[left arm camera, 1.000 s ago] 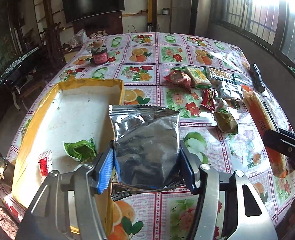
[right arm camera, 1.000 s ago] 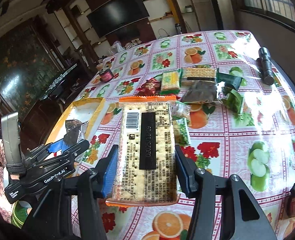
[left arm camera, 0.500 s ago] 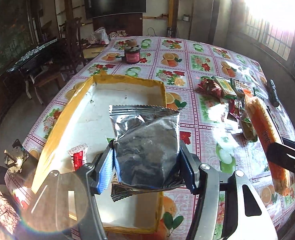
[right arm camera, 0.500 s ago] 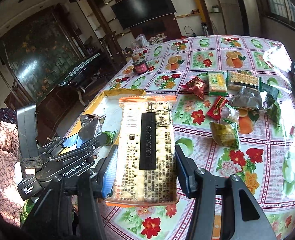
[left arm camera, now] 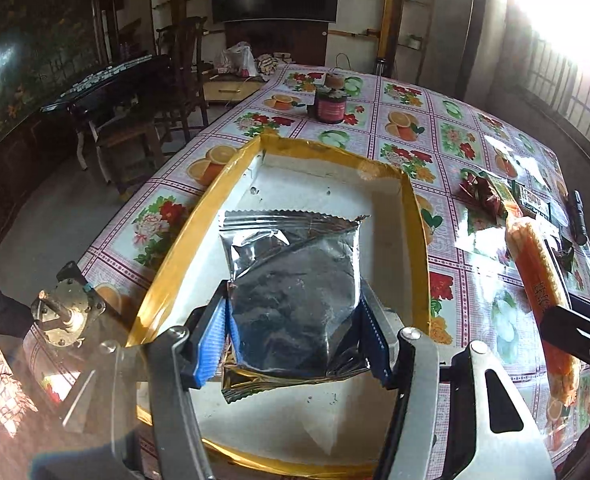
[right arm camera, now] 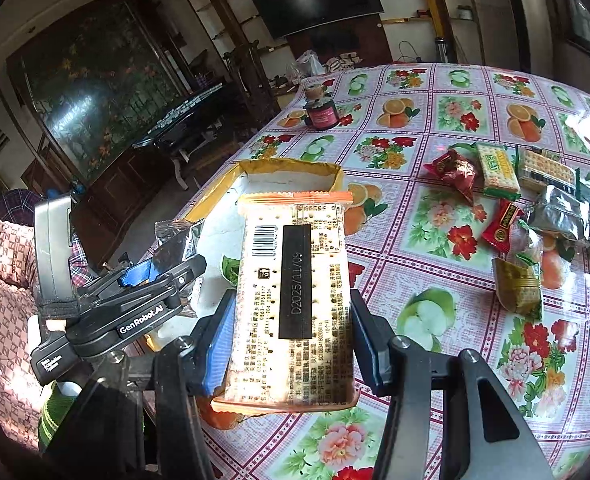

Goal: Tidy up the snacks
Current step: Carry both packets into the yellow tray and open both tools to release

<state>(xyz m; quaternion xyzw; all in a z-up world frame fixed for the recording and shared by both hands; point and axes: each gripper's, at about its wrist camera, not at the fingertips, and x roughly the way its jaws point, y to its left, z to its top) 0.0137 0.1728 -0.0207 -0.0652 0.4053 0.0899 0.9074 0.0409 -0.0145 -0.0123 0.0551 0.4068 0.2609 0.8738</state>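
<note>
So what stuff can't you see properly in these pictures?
- Left wrist view: the silver packet and left gripper hide most of the box floor.
- Same view: window glare washes out the far snack pile.
- Right wrist view: the cracker pack in the right gripper covers the table behind it; its small print is unreadable.

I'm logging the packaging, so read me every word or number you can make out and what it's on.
"D2025/11/09": black strip on the cracker pack.
"GenRobot.AI": side of the left gripper.
Other print on the cracker pack, small text on the left gripper and the loose snack wrappers: too small to read.
</note>
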